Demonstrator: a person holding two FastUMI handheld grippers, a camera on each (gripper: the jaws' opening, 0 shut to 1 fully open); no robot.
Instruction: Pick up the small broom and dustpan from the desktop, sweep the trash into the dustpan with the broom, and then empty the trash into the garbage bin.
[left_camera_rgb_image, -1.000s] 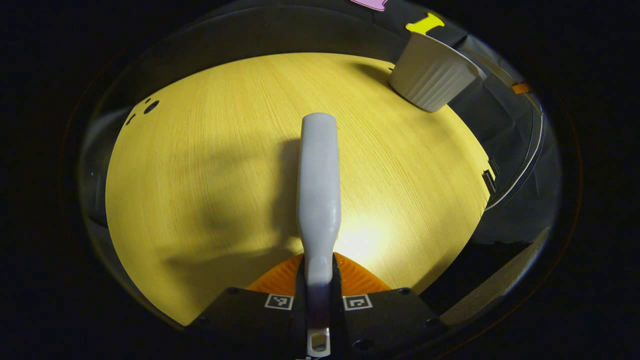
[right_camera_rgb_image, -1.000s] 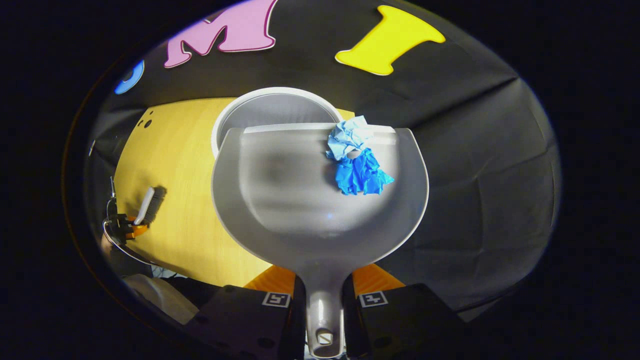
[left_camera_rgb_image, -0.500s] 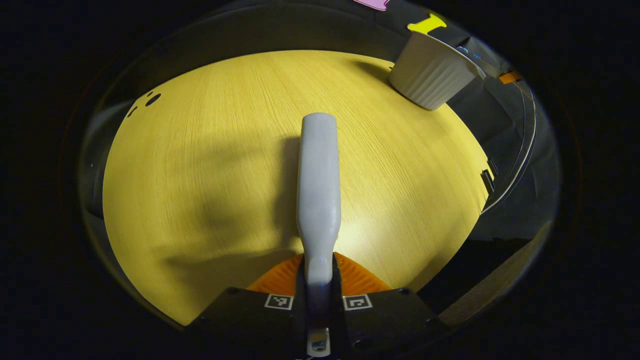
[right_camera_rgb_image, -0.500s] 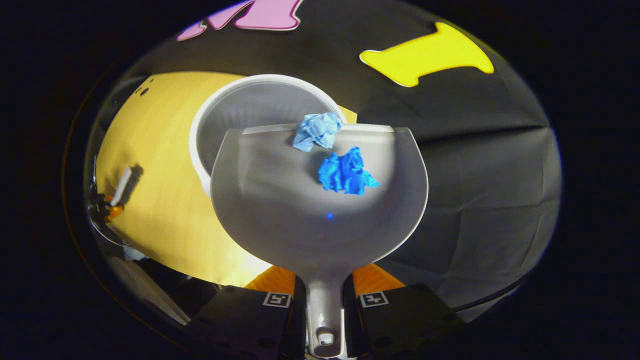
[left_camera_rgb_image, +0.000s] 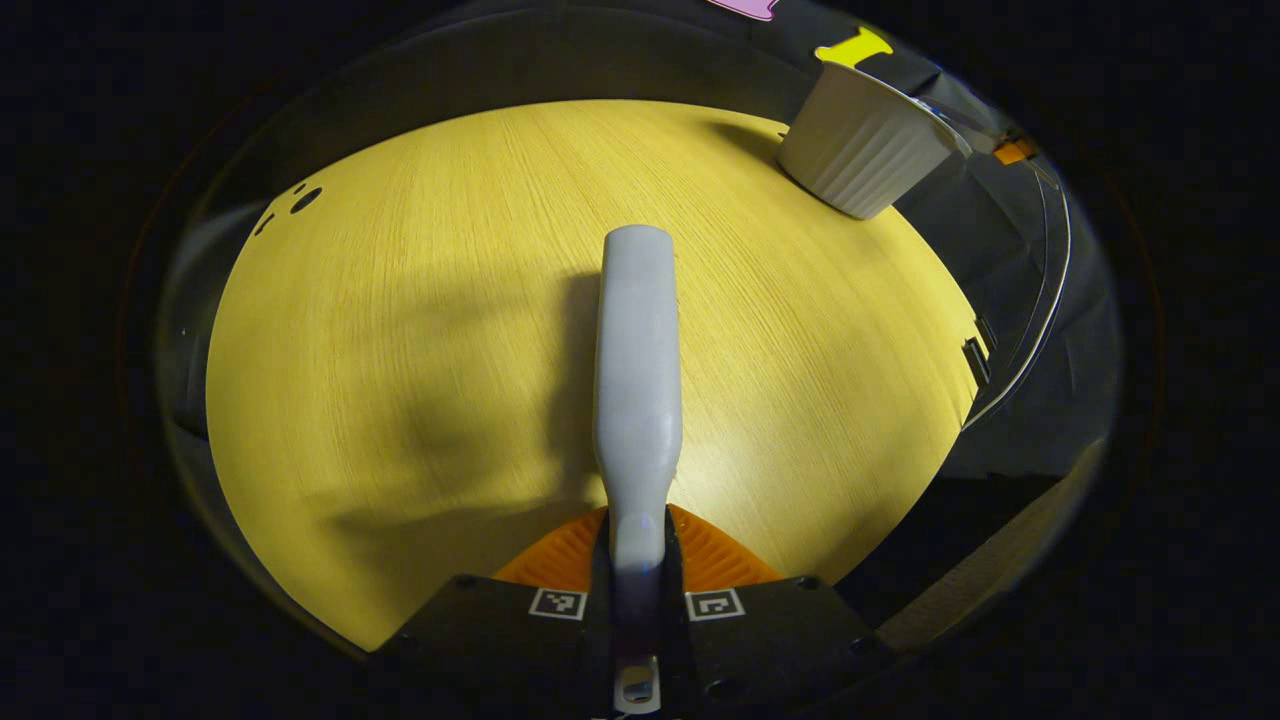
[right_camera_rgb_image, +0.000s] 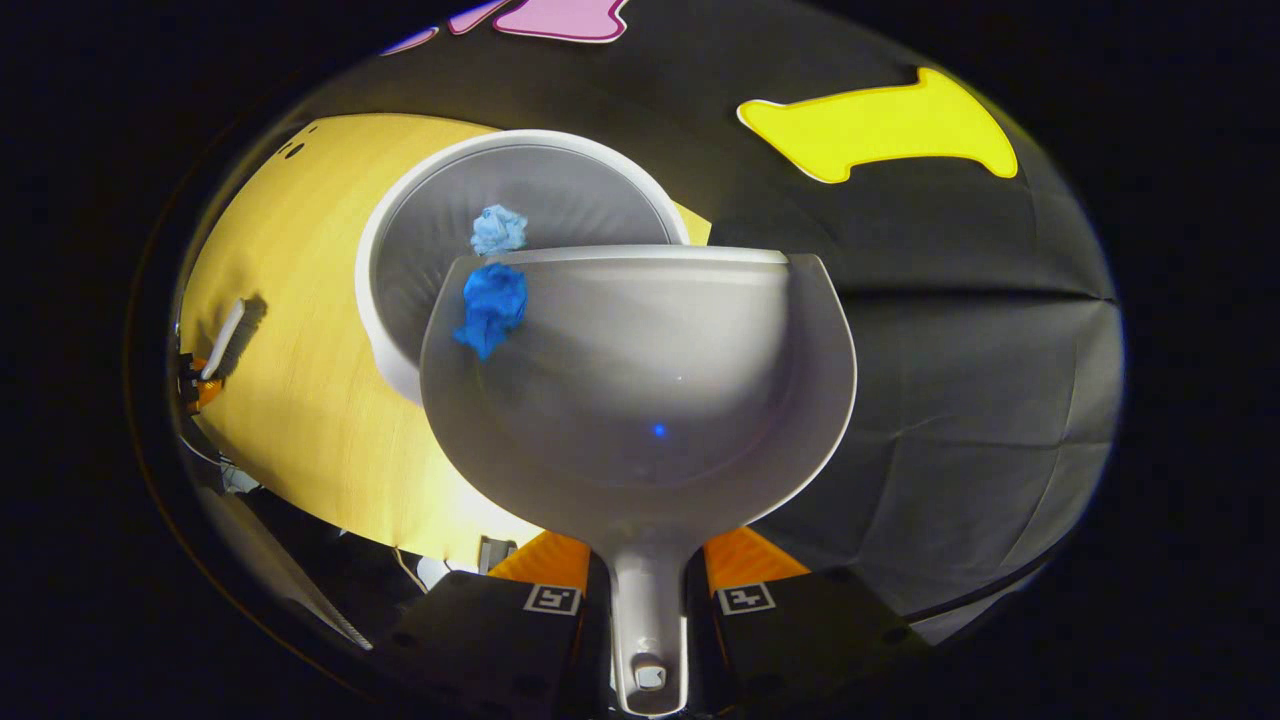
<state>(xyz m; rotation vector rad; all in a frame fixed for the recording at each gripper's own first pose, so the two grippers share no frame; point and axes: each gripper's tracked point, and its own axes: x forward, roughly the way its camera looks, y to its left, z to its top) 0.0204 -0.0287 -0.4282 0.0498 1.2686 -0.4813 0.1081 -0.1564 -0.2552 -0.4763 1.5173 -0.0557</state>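
Two crumpled paper balls mark the trash in the right gripper view: a pale blue paper wad (right_camera_rgb_image: 498, 229) lies inside the garbage bin (right_camera_rgb_image: 400, 300), and a deep blue paper wad (right_camera_rgb_image: 490, 308) sits at the far left corner of the dustpan (right_camera_rgb_image: 640, 380), right at its lip where that overhangs the bin.

The dustpan is smooth grey plastic, rounded like a scoop, with a straight front edge and a slim handle that ends in a hanging hole. The right gripper (right_camera_rgb_image: 648, 600) is clamped on that handle, one finger pressing each side, and holds the pan over the bin's near rim. The bin is a white round tub with a grey inside, standing at the far edge of the yellow wood-grain desktop (right_camera_rgb_image: 290, 400), against the black cloth wall.

In the left gripper view, the left gripper (left_camera_rgb_image: 637, 603) grips the small broom (left_camera_rgb_image: 637, 380) by its pale grey handle, both fingers tight on it. The broom points out over the desktop (left_camera_rgb_image: 400, 350), casting a shadow to its left. The bin (left_camera_rgb_image: 858, 150), ribbed on its outer wall, stands at the far right edge. In the right gripper view, the broom (right_camera_rgb_image: 228, 338) is small at the left, dark bristles beside its white back.
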